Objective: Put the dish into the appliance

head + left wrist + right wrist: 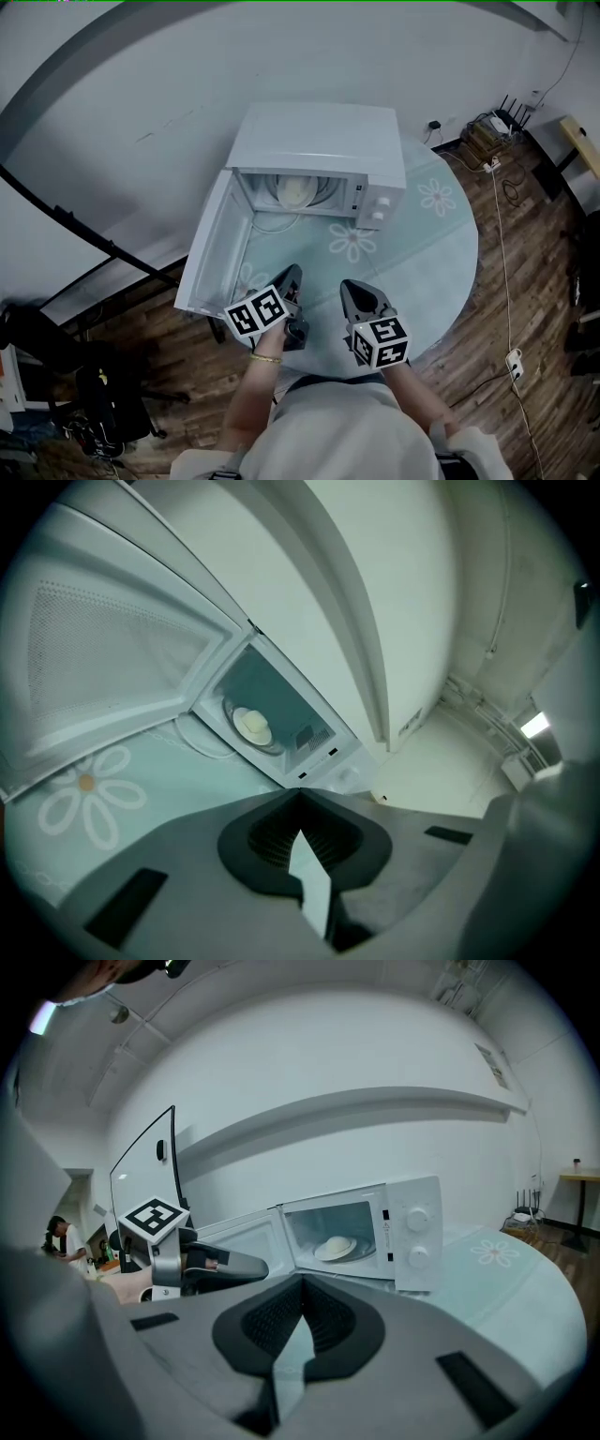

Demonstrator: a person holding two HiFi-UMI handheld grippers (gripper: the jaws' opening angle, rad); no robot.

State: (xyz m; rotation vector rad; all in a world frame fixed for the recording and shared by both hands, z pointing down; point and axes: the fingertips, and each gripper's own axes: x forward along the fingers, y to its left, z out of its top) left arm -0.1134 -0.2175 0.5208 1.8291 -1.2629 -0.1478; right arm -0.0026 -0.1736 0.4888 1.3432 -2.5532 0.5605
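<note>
The microwave oven (319,150) stands toward the far edge of the round table (441,234), on a pale teal cloth printed with daisies. Its door (211,248) hangs wide open to the left, out past the table's left edge. That leaves the cavity facing the person and free to reach into.

The dish (295,192) is already inside, flat on the turntable near the middle of the cavity, clear of the walls so the tray could turn. It carries a pale rounded mound, possibly food, though the views are too small to be sure.

Both claws are above the table's near edge, well apart from the oven and the dish. The left gripper (291,275) has its jaws pressed together with nothing between them; only cloth and the oven show past the tips. The right gripper (349,286) is likewise closed and empty, and points at the oven's open front. Neither one touches the door.

With the dish seated and both claws empty and clear of the cavity, the placing looks done. If anything remains, it is probably to shut the door. The left gripper is nearer the door's free edge and better placed to swing it closed.
</note>
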